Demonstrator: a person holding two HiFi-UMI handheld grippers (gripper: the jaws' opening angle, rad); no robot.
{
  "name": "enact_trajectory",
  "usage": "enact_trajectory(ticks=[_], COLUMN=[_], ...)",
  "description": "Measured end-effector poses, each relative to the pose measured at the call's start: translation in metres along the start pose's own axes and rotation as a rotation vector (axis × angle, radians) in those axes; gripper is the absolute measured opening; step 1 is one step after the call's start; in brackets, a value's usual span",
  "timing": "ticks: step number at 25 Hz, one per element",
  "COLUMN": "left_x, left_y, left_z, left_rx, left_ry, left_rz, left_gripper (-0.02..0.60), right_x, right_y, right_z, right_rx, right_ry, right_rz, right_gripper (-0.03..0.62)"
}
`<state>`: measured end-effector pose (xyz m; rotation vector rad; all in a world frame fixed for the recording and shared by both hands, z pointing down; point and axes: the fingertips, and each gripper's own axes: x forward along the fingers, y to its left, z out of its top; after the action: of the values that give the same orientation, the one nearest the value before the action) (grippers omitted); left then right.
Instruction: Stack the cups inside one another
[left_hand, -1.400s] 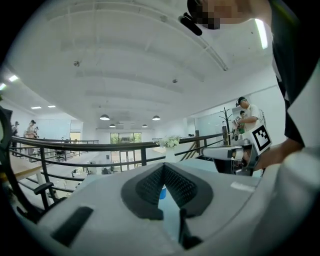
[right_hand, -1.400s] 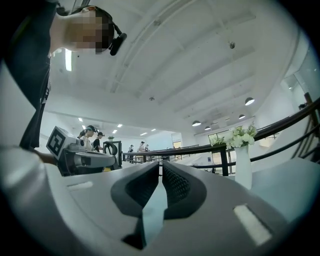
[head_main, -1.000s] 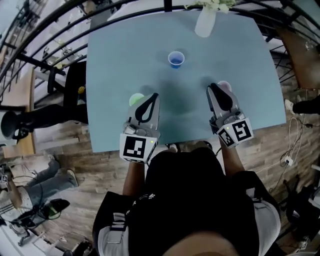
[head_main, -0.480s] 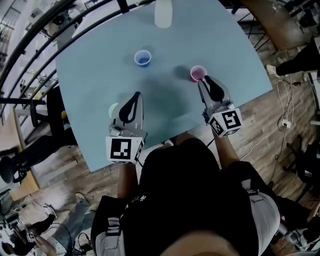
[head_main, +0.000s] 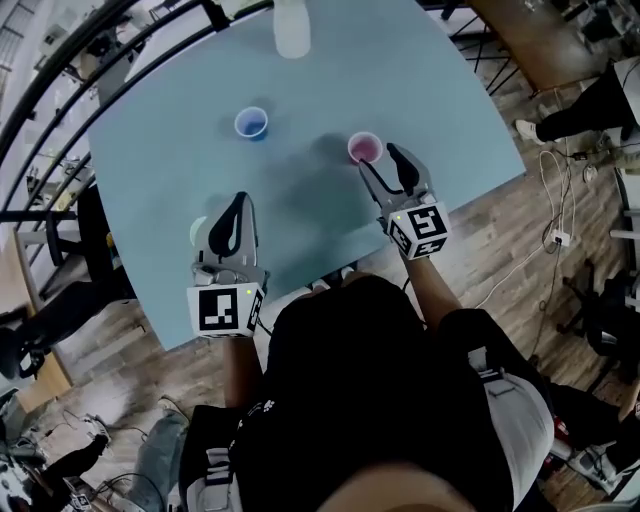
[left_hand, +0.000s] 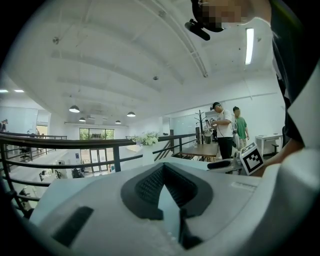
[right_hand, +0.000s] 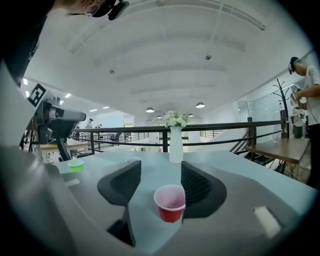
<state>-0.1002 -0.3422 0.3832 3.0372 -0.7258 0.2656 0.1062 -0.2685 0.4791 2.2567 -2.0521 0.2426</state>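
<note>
jaws of r gripper (head_main: 381, 162) centre right just opening – apart, red cup (right_hand: 170, 202) between, untouched; l gripper (head_main: 235, 203) lower left – jaws together, empty.

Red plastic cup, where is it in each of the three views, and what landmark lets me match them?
Head view: red plastic cup right of the light blue table's middle, at the right claw's tips.
Left gripper view: not in it.
Right gripper view: low centre, in the gap between the jaws, which have just been opening; not gripped.
Shared landmark: tall white vase, at the table's far edge in all three.
</note>
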Motion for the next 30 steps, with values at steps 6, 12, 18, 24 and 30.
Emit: enact_trajectory(ticks=[6, 12, 18, 24, 30], left_x=[-0.003, -0.013, -0.02, -0.024, -0.027], left_y=[0.0, 0.007, 0.013, 0.015, 0.019], left_z=[0.006, 0.007, 0.005, 0.001, 0.003], left_rx=[0.005, 0.011, 0.019, 0.022, 0.023], left_ry=[0.004, 0.009, 0.024, 0.034, 0.039], left_rz=[0.059, 0.121, 0.16, 0.194, 0.217], left_gripper=[-0.009, -0.009, -0.009, -0.009, -0.009], right_x=[0.016, 0.029, 0.042, 0.049, 0.055], right_y=[-0.007, -0.01, -0.015, -0.019, -0.019], right_z=[-0.025, -0.044, -0.064, -0.08, -0.086], right_rx=[-0.031, -0.052, -0.054, -0.052, -0.038], right_ry=[0.074, 0.129, 0.18, 0.215, 0.23], right_rz=[0.03, 0.048, 0.051, 0.064, 0.076], right_gripper=[0.288, 0.331, 0.359, 0.365, 0.364])
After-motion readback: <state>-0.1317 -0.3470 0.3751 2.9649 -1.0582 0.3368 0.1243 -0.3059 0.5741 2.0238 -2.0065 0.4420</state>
